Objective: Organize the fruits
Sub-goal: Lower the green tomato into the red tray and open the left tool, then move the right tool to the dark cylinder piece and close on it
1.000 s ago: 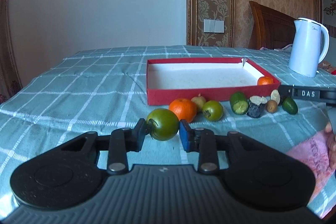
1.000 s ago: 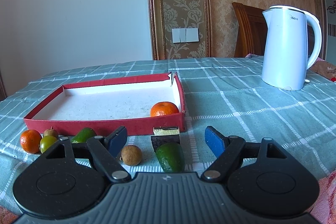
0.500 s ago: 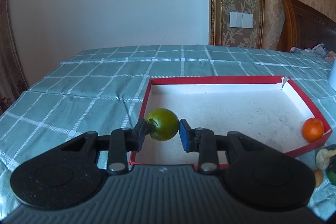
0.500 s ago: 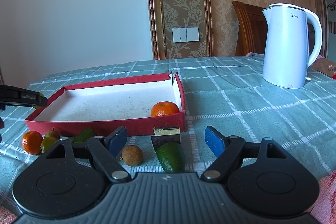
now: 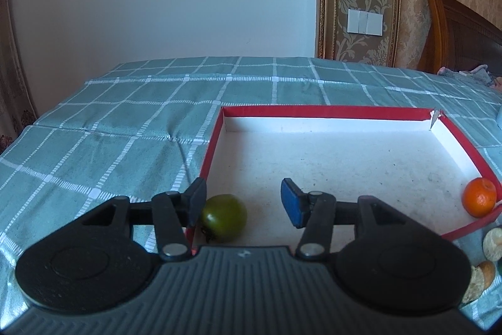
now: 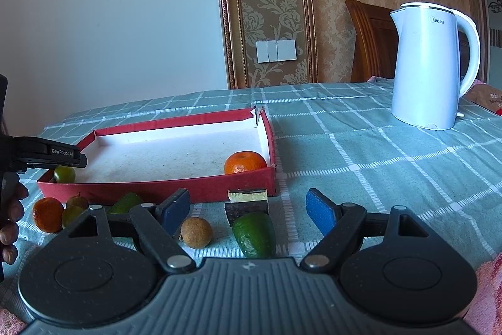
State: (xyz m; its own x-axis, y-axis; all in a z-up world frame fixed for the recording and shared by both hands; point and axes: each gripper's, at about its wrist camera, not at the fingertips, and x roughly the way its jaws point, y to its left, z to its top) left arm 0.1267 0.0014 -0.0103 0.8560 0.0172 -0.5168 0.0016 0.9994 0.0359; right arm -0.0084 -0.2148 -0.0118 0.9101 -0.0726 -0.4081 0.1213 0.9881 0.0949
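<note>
A red box with a white floor (image 5: pixel 326 112) lies on the checked cloth. My left gripper (image 5: pixel 243 200) is open over its near left corner. A green tomato (image 5: pixel 223 217) lies free on the box floor beside the left finger; it also shows in the right wrist view (image 6: pixel 64 174). An orange (image 5: pixel 479 197) sits in the box's right corner, also in the right wrist view (image 6: pixel 244 163). My right gripper (image 6: pixel 249 209) is open and empty, low over a green avocado (image 6: pixel 254 234) in front of the box (image 6: pixel 157 187).
In front of the box lie a brown longan (image 6: pixel 196 232), a dark cut block (image 6: pixel 248 201), a second orange (image 6: pixel 47 214), small green fruits (image 6: pixel 73 211) and a green piece (image 6: pixel 125 202). A white kettle (image 6: pixel 429 65) stands at the back right.
My left gripper carried the green tomato from the cloth over the box, opened, and the tomato now rests on the box floor. My right gripper has stayed still.
</note>
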